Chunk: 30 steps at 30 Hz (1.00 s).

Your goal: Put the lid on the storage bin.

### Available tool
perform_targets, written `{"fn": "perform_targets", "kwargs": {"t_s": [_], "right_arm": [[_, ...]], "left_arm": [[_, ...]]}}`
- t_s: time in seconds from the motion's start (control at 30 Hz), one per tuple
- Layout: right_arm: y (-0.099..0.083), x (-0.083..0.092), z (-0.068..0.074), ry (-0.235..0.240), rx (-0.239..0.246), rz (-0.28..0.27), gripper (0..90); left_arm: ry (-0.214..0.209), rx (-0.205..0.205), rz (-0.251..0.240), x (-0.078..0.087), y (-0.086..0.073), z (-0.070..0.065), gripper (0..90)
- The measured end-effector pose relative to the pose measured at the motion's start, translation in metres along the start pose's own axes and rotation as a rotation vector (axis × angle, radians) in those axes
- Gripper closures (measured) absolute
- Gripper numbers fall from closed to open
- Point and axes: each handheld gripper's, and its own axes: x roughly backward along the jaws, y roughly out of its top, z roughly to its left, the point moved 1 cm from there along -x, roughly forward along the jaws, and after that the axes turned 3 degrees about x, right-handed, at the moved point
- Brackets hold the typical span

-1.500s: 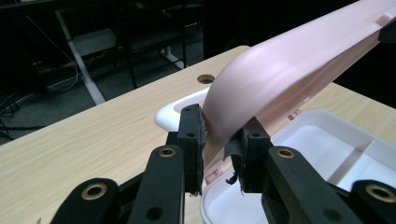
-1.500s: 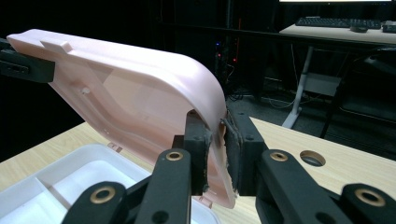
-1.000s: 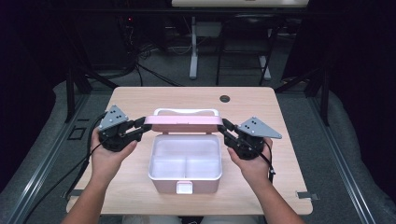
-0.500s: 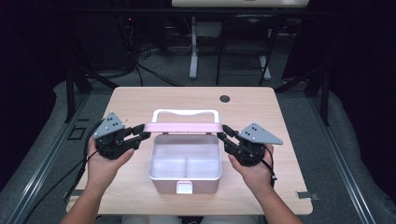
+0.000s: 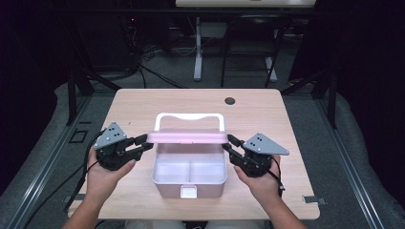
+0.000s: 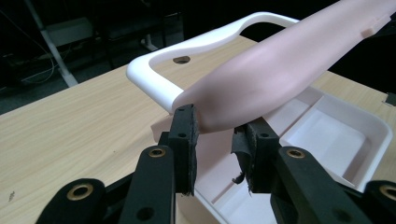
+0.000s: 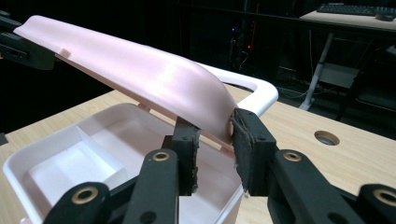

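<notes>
No text, label, brand, number or sign can be read in any of the views.
</notes>
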Motion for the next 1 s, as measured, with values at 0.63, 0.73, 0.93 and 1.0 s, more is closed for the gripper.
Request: {"fn": "perform_targets", "kwargs": {"t_s": [0.63, 0.73, 0.93, 1.0], "right_arm": [[-0.015, 0.011, 0.010, 0.024, 0.048, 0.037, 68.8], [-0.018, 0.012, 0.012, 0.028, 0.054, 0.044, 67.8], [-0.025, 0.015, 0.014, 0.035, 0.043, 0.050, 67.7], [-0.028, 0.015, 0.014, 0.038, 0.042, 0.054, 67.7]], "left_arm": [[-0.015, -0.007, 0.020, 0.004, -0.020, -0.009, 67.7], [-0.016, -0.007, 0.028, 0.004, -0.023, -0.011, 67.3], [-0.016, -0.013, 0.038, 0.004, -0.030, -0.012, 66.9], [-0.019, -0.009, 0.043, 0.004, -0.032, -0.012, 66.9]]}}
